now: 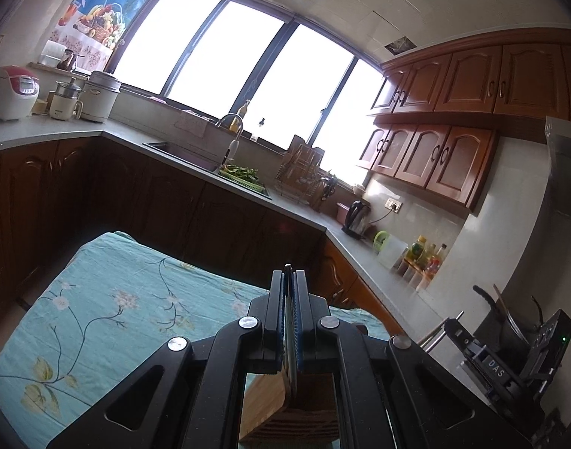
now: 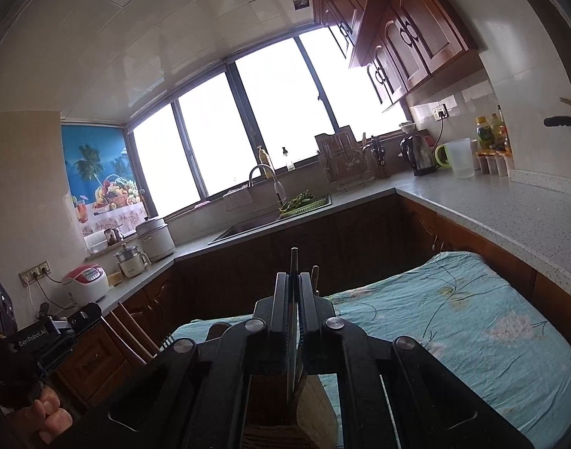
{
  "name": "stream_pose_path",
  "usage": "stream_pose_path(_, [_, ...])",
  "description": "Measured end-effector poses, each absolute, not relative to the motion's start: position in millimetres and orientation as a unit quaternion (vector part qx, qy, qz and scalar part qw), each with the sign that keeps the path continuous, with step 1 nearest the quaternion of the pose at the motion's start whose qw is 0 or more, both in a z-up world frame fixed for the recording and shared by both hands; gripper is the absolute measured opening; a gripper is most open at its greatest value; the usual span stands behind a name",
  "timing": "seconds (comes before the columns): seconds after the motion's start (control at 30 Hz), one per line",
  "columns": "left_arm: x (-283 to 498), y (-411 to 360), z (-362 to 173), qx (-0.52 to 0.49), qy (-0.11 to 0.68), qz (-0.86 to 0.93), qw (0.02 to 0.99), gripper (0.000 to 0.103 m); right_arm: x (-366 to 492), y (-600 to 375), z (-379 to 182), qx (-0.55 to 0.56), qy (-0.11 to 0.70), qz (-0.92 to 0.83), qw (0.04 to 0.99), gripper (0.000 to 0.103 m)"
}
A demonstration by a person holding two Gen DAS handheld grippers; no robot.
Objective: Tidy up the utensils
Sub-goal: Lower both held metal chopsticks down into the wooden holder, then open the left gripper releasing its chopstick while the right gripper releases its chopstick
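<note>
Left tool [image 1: 289,273]: pressed together on a thin flat utensil [image 1: 292,351], mostly hidden between the pads.
Wooden block [image 1: 285,411]: below it, cut off by the frame.
Right tool [image 2: 293,280]: pinching a thin dark utensil [image 2: 294,262]; type unclear.
Tabletop [image 2: 453,318]: floral cloth.

left tongs [image 1: 289,273] pinch a thin utensil [image 1: 292,355] above wooden block [image 1: 281,411].

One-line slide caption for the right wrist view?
Right tongs shut on a thin utensil above a wooden block on the floral cloth.
</note>
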State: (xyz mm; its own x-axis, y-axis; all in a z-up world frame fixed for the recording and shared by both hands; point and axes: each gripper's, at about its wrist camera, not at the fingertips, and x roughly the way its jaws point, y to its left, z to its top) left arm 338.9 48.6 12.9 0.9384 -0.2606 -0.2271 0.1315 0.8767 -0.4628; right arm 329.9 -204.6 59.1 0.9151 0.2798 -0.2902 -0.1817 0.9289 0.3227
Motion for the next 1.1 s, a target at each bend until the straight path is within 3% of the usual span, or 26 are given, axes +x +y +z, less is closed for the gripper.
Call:
stream_pose_path(0.67, [360.7,67.0,26.6,-0.199,0.182,-0.127,0.955,0.003,342.9,-200.9,47.6,0.129,0.224,0.125,0.958,0.005])
stream_pose_path(0.77, [362.0,69.8,26.5,-0.205,0.191,-0.127,0.952,0.007,343.8,-204.0,47.7,0.139,0.228,0.133,0.955,0.010])
stream_pose_path(0.8, [360.0,70.9,25.8,-0.204,0.193,-0.122,0.952,0.015,343.0,-205.7,48.0,0.143,0.227,0.134,0.954,0.013])
stream_pose_path(0.87, [354.8,73.5,28.6,-0.208,0.191,-0.117,0.952,0.030,338.6,-209.6,49.5,0.153,0.222,0.139,0.953,0.030])
stream_pose_path(0.9, [351.4,75.6,29.3,-0.211,0.187,-0.117,0.952,0.036,335.1,-211.7,51.5,0.156,0.216,0.138,0.954,0.045])
stream_pose_path(0.93, [347.9,77.0,31.4,-0.211,0.184,-0.115,0.953,0.038,331.0,-213.7,54.1,0.158,0.209,0.135,0.955,0.056])
stream_pose_path(1.0, [340.0,79.6,34.6,-0.210,0.184,-0.110,0.954,0.045,322.1,-218.5,60.0,0.163,0.195,0.134,0.958,0.062])
stream_pose_path(1.07, [330.6,80.9,38.0,-0.208,0.181,-0.109,0.955,0.050,313.8,-224.1,65.0,0.169,0.185,0.134,0.959,0.078])
stream_pose_path(1.1, [325.2,80.5,38.7,-0.206,0.183,-0.106,0.956,0.059,309.4,-227.1,67.2,0.172,0.180,0.134,0.959,0.089])
